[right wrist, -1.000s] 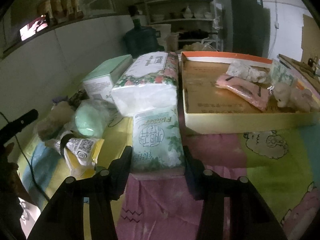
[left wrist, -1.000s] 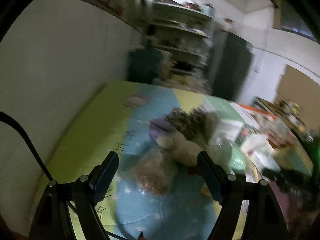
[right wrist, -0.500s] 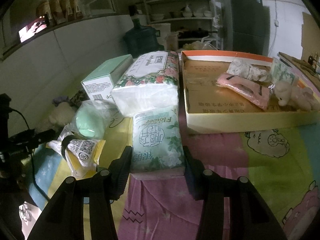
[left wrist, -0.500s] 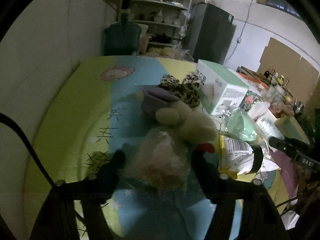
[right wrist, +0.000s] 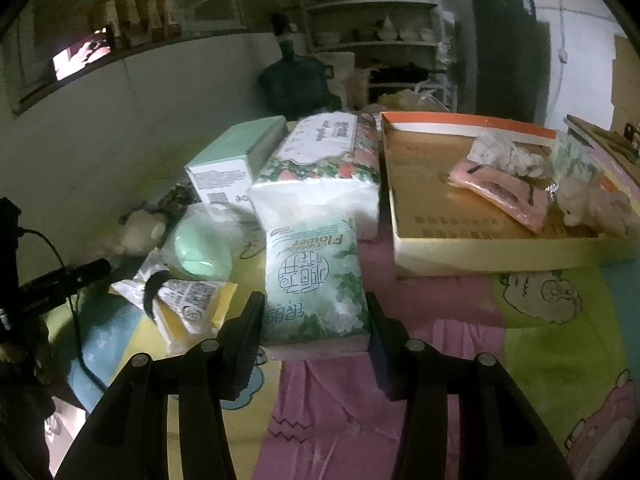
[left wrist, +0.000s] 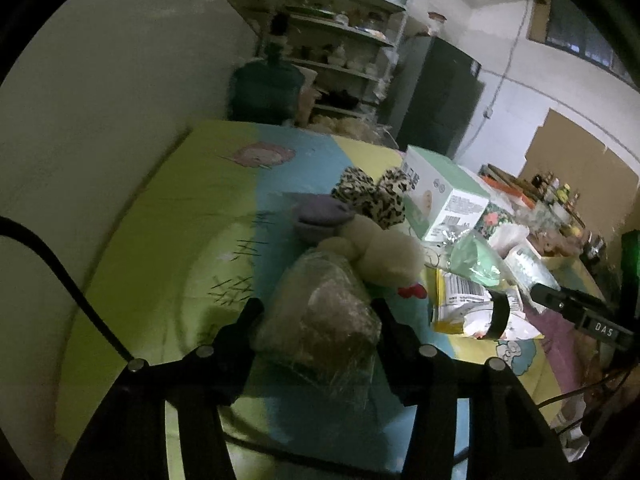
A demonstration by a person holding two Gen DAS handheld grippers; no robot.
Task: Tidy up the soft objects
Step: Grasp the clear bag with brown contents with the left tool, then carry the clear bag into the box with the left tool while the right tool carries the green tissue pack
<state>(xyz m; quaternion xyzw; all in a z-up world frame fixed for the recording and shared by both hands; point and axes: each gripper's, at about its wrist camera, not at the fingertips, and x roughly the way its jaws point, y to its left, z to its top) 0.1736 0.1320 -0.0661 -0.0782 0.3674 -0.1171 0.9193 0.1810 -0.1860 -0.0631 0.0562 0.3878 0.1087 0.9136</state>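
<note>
A clear plastic bag of soft stuff point(left wrist: 320, 316) lies on the table point(left wrist: 168, 232), pinched between the left gripper's point(left wrist: 318, 316) fingers, just in front of a cream plush toy point(left wrist: 384, 252). The right gripper's point(right wrist: 316, 320) fingers clasp a green tissue pack point(right wrist: 316, 280), left of the cardboard box point(right wrist: 480, 248).

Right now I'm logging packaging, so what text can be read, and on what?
"Flower": small green-and-white floral tissue pack between the right gripper fingers.
"DAS": black bar at right of the left wrist view.
Green-and-white cardboard box, yellow-and-white barcode packet, large floral tissue pack: print too blurred.
</note>
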